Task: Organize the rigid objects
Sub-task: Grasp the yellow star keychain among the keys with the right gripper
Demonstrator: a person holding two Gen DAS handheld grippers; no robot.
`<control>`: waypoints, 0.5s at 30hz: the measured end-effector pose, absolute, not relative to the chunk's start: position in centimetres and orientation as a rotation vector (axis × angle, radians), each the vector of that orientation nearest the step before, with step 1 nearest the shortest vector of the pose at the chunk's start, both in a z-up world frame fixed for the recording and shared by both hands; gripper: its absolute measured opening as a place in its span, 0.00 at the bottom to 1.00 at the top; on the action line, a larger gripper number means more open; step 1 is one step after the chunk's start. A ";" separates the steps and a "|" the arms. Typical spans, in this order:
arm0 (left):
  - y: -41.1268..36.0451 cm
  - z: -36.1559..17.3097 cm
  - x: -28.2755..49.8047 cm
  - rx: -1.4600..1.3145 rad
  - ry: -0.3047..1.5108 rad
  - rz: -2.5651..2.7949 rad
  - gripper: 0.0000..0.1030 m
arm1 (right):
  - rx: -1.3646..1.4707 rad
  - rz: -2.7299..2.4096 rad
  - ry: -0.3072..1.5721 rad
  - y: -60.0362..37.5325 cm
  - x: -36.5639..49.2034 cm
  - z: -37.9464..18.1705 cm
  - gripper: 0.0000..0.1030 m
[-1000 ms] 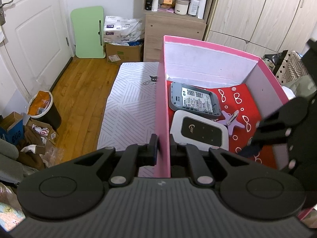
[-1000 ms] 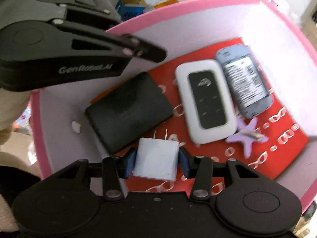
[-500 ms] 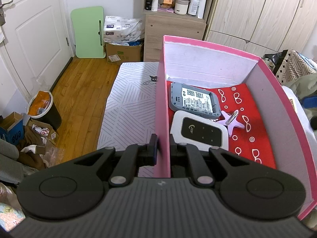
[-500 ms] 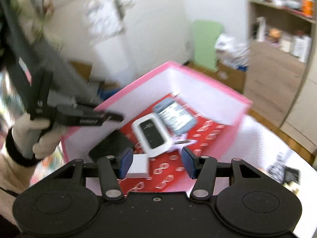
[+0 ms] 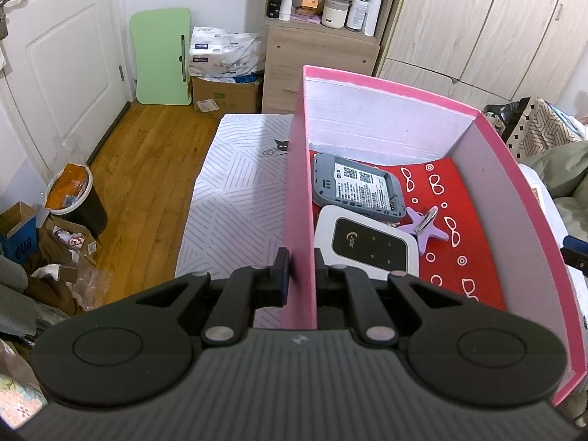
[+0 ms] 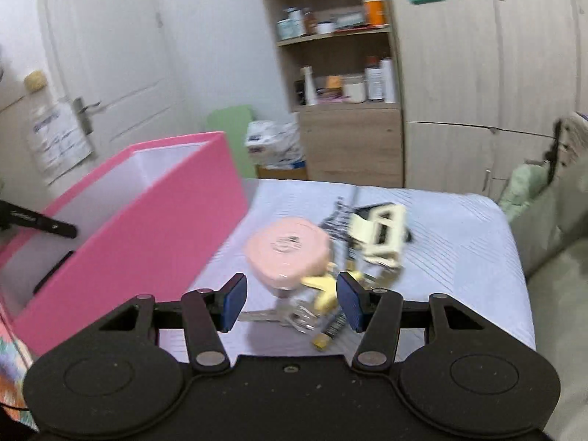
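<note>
Right gripper (image 6: 290,301) has dropped the charger in the pink box (image 6: 154,242) and swung out, spread and empty, over the pile (image 6: 323,253) mid-bed (next pick, I'd guess). Left gripper (image 5: 299,275) stays pinching the box wall.

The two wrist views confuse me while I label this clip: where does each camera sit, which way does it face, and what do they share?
Left wrist: sits on the left gripper, looks down along its fingers, which are shut on the near wall of the pink box; shows the white router and grey device inside.
Right wrist: sits on the right gripper, faces the clutter on the white cover: pink round case, cream clip; its jaws are open and empty.
Shared: the pink box, and the shelf unit behind.
</note>
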State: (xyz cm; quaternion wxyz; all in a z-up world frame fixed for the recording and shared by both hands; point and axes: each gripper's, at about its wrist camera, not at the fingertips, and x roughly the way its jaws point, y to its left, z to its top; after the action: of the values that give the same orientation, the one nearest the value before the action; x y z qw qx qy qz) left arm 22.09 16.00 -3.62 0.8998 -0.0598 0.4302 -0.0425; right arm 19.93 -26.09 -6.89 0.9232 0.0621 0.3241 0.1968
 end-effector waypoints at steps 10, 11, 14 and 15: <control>15.8 -3.5 22.1 -0.122 0.892 -0.088 0.08 | 0.079 0.380 0.661 -26.5 23.0 -10.4 0.61; 15.9 -3.6 22.1 -0.123 0.892 -0.087 0.08 | 0.071 0.371 0.665 -26.5 23.1 -10.7 0.61; 15.8 -3.5 22.1 -0.117 0.891 -0.088 0.08 | 0.043 0.368 0.653 -26.1 23.6 -11.1 0.61; 15.8 -3.5 22.1 -0.117 0.892 -0.089 0.08 | 0.035 0.375 0.649 -25.9 23.7 -11.2 0.61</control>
State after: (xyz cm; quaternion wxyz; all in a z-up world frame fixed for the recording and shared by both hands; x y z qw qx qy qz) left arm 22.14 15.81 -3.51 0.8997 -0.0564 0.4308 -0.0428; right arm 23.70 -25.93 -11.18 0.9304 0.0172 0.3169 0.1833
